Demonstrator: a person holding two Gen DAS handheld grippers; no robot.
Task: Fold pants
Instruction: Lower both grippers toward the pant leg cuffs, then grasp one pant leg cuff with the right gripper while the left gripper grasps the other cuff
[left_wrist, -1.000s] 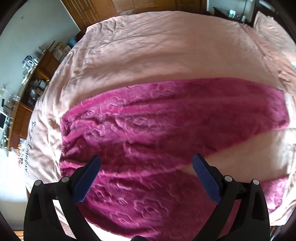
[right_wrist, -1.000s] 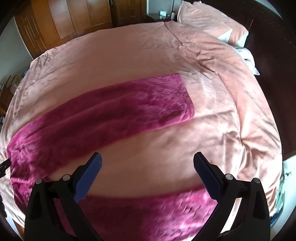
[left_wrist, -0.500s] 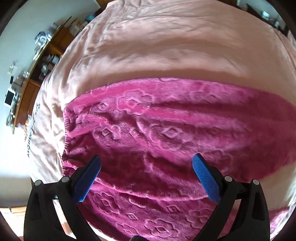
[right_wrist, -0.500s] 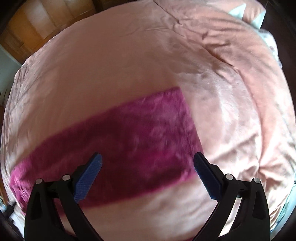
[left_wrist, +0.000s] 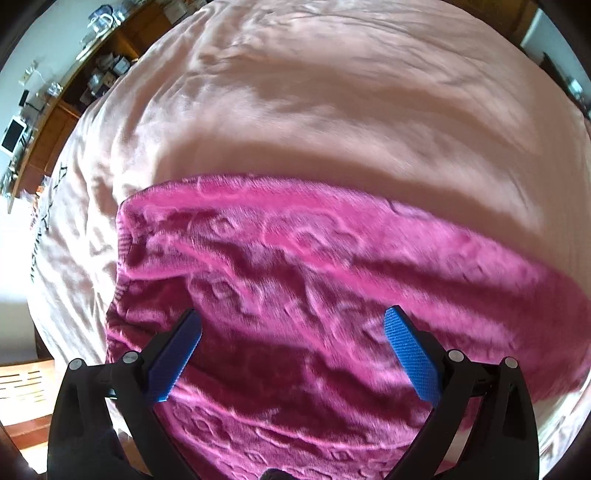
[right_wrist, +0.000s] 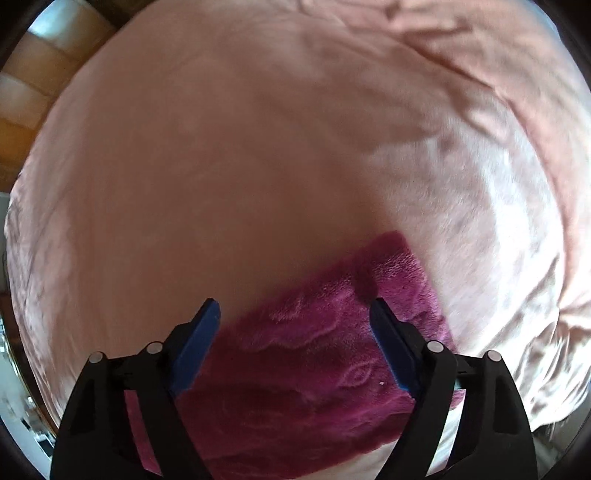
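Currently left tongs (left_wrist: 291, 332) spread over pants (left_wrist: 332, 295); right tongs (right_wrist: 291, 317) spread, just narrowing, pants cuff lower centre between pads, unpinched.

pink bed (left_wrist: 332, 110), cluttered wood desk (left_wrist: 55, 122) at left.

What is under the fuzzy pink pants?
The fuzzy magenta fleece pants lie flat on a peach-pink bed cover, which shows all around them. The cover directly beneath the pants is hidden by the fabric, so anything else there cannot be seen.
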